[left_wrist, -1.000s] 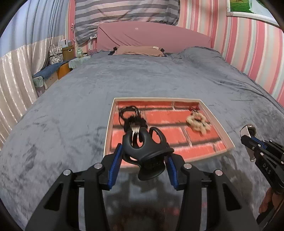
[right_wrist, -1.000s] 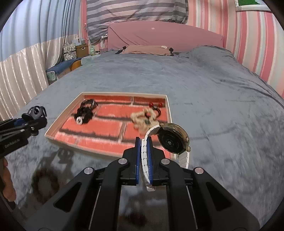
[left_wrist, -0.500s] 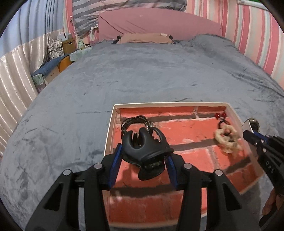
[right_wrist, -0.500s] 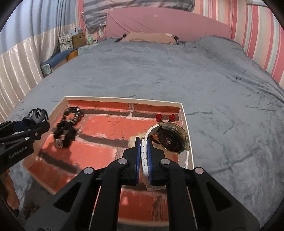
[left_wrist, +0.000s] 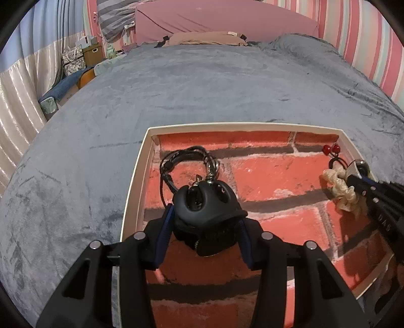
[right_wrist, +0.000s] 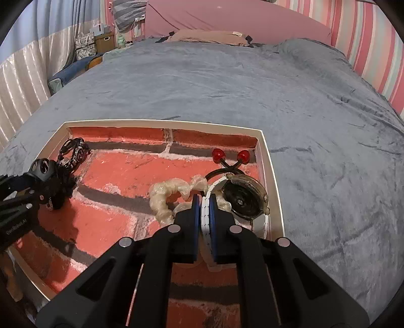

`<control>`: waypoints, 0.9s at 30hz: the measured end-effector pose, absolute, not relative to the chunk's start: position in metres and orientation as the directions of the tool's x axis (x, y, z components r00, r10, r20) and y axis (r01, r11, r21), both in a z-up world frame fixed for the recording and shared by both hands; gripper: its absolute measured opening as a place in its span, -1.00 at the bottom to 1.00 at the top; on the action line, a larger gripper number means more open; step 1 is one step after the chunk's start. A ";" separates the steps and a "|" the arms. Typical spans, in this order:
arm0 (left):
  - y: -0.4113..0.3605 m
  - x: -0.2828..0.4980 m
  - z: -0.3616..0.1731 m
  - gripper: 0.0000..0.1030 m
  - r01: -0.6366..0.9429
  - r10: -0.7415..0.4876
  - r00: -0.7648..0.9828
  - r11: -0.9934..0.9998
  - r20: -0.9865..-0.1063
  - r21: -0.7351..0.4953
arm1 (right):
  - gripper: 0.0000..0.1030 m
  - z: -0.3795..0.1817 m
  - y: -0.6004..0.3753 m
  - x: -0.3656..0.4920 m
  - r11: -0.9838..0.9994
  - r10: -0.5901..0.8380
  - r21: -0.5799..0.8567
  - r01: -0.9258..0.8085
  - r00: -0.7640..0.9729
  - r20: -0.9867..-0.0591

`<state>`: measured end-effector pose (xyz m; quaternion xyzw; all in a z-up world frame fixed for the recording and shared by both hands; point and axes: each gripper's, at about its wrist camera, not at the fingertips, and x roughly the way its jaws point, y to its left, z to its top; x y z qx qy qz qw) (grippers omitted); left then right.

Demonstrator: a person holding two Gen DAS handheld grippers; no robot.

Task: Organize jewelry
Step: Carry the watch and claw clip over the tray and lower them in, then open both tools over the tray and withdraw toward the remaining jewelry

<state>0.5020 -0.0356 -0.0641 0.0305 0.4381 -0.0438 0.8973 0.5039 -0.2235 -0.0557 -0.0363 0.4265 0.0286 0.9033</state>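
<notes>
While the left gripper (left_wrist: 205, 222) clamps a black plastic claw clip (left_wrist: 205, 209), the right gripper (right_wrist: 205, 214) pinches a white-strapped wristwatch (right_wrist: 243, 198) directly above the brick-patterned tray's (right_wrist: 161, 123) right edge.

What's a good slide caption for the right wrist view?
Right gripper holds a white-strapped watch over the brick-patterned tray, beside a cream scrunchie.

Left wrist view: low and close above the tray's (left_wrist: 137, 174) left half, facing forward toward the headboard (left_wrist: 227, 22). Right wrist view: equally low and close, over the tray's (right_wrist: 274, 191) right half, facing likewise. Shared by both: tray floor, grey bedspread (left_wrist: 202, 83) (right_wrist: 252, 96), striped wall (left_wrist: 366, 43) (right_wrist: 373, 45).
</notes>
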 end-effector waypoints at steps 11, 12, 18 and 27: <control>-0.029 0.508 -0.067 0.14 0.084 -0.036 0.601 0.996 -0.798 0.018 | -0.75 -0.057 -0.218 0.507 0.991 -0.005 -0.088 -0.104 0.619 -0.785; -0.029 0.507 -0.066 0.17 0.086 -0.038 0.604 0.996 -0.796 0.018 | -0.75 -0.057 -0.218 0.507 0.991 -0.005 -0.088 -0.104 0.618 -0.786; -0.028 0.500 -0.059 0.21 0.103 -0.053 0.613 0.995 -0.788 0.013 | -0.27 -0.052 -0.217 0.502 0.988 -0.005 -0.101 -0.120 0.618 -0.786; -0.029 0.471 -0.023 0.41 0.129 -0.095 0.658 0.992 -0.747 -0.012 | 0.37 -0.022 -0.219 0.477 0.984 0.014 -0.109 -0.138 0.677 -0.736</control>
